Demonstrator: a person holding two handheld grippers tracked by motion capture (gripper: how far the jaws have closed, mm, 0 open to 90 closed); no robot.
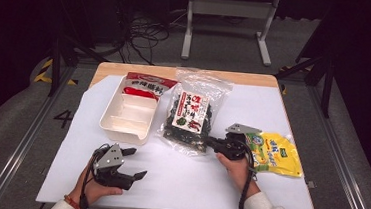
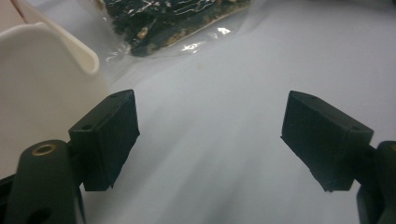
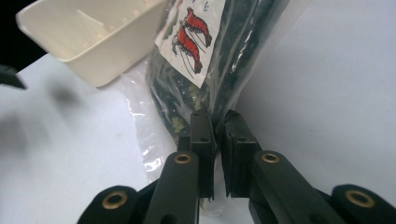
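A clear bag of dark seaweed snacks [image 1: 192,116] with a white and red label lies in the middle of the table. My right gripper [image 1: 211,142] is shut on the bag's near edge [image 3: 217,122]; its two black jaws pinch the plastic, and the bag [image 3: 205,60] rises from them. My left gripper [image 1: 134,163] rests open on the white sheet near the front left, just below the cream tray [image 1: 126,114]. Between its wide-apart fingers [image 2: 112,140] lies only bare sheet. The tray's wall [image 2: 42,84] stands close at the left and the bag's corner [image 2: 173,23] lies ahead.
A red snack packet [image 1: 147,84] lies partly under the tray's far end. A yellow pouch [image 1: 276,153] sits at the right, beside my right hand. The white sheet [image 1: 182,184] covers a wooden table. Cables and a metal stand are on the floor behind.
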